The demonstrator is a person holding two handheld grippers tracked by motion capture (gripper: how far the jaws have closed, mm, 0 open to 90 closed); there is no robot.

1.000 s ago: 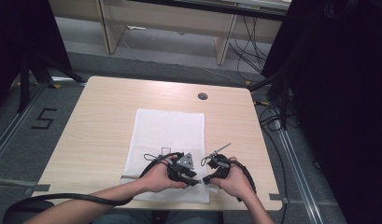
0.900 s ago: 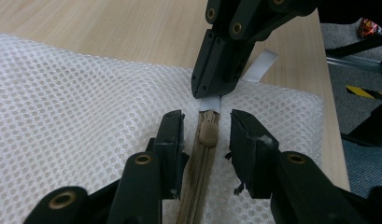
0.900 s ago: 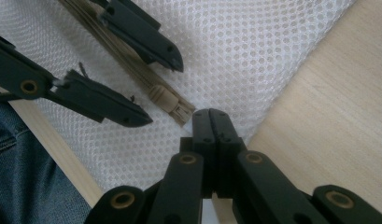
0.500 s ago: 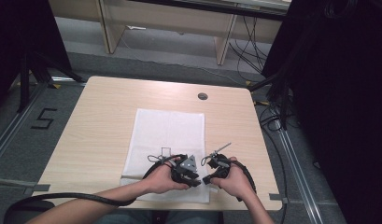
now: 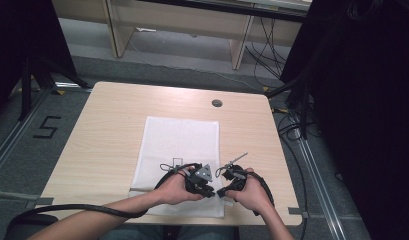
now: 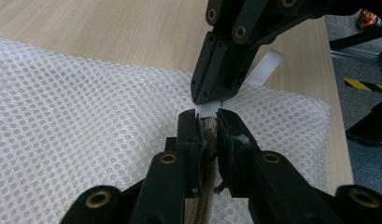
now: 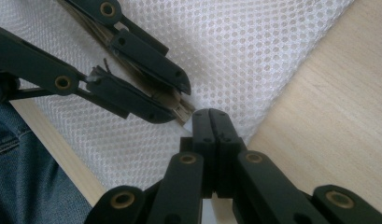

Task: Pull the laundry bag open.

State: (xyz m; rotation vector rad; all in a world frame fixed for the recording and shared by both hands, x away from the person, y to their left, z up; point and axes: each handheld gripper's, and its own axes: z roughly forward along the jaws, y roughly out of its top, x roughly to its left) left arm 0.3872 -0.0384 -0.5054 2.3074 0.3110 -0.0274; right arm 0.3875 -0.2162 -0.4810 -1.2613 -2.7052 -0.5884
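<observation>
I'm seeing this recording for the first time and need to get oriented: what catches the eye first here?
A white mesh bag lies flat mid-table, its near edge toward the person. There both grippers meet: the left gripper is shut on the bag's beige zipper, and the right gripper pinches a white tab at that zipper's end. Bare wooden table surrounds the bag.

Grey floor (image 5: 142, 65), black "5" marking (image 5: 46, 128)
</observation>
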